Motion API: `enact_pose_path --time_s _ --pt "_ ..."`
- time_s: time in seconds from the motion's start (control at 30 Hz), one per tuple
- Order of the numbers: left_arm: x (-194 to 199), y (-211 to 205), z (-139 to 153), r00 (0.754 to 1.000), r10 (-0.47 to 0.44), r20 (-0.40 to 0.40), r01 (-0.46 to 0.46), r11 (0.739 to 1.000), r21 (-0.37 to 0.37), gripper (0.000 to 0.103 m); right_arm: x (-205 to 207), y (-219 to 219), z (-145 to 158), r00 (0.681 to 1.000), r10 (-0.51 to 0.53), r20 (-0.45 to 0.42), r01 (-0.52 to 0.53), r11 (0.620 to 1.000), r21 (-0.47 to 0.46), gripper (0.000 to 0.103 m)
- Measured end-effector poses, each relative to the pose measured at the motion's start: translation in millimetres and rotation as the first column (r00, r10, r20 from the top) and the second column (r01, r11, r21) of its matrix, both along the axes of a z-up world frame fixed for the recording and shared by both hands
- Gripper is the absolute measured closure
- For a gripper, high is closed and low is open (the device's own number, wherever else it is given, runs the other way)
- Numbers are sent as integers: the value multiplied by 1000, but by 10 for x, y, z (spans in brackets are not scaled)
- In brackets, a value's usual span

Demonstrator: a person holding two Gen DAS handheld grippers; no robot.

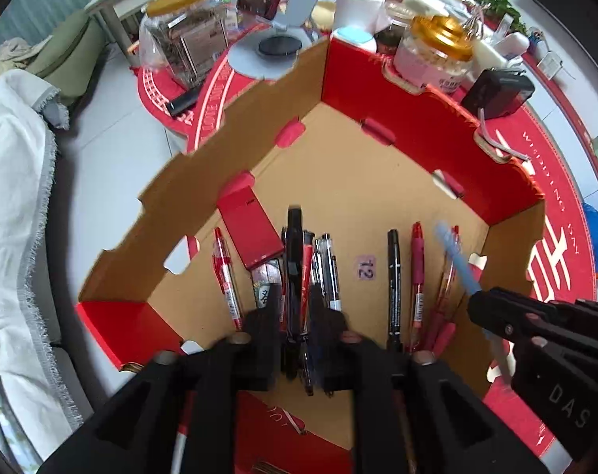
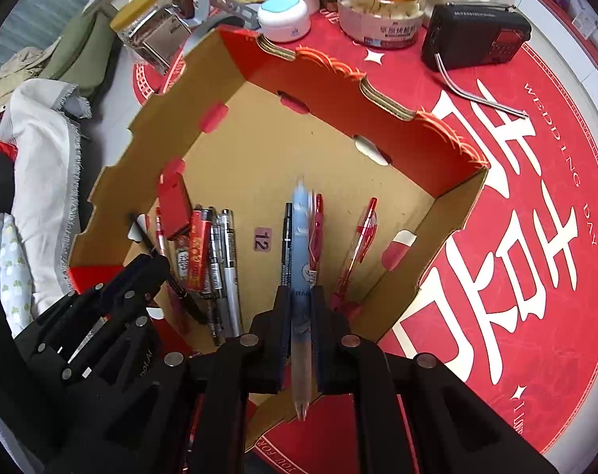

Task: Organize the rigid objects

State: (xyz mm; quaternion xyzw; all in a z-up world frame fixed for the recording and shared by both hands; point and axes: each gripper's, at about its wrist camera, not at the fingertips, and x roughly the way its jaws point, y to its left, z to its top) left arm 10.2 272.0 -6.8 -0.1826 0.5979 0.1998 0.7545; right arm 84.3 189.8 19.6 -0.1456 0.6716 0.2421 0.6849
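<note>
The round red mat (image 2: 536,237) lay under everything, and the open cardboard box (image 2: 259,134), brown inside with red-faced walls, sat upon it. Beyond the box's far wall stood a gold-lidded jar (image 2: 382,4), a black radio (image 2: 476,35) and a small white container with a pale blue top (image 2: 283,15). On the box floor, against its left wall, lay a flat red case (image 1: 249,233); beside it was a bundle of pens and markers (image 1: 318,272), and further right three more lay side by side: a black marker (image 1: 393,276), a dark red pen (image 1: 417,268) and a clear red pen (image 2: 358,245). A small pink label marked 12 (image 2: 262,239) sat on the floor between the two groups. The left gripper (image 1: 297,308) hung over the bundle with jaws parted around a black marker (image 1: 294,260) (blurred, contact not determinable). The right gripper (image 2: 300,308) was clamped on a light blue pen (image 2: 302,237), held above the box floor, over the right-hand group.
</note>
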Motion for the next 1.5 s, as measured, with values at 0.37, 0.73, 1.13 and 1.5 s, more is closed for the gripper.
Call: enact_pose_path --time_s 0.37,0.73,1.13,1.5 --pt "-49 142 -99 999 48 -22 -48 998 -29 8 74 -120 6 999 -30 -25 30 999 9 41" --pt "-70 91 173 999 33 -30 -30 993 114 1 -24 -78 348 997 3 75 -4 1000 10 1" --pt "-185 100 392 1000 13 -23 -11 998 55 0 -156 -237 608 997 -38 61 33 996 80 1" --pt "-288 42 467 999 13 -47 -8 994 105 1 -207 -212 659 994 -29 108 26 999 30 1"
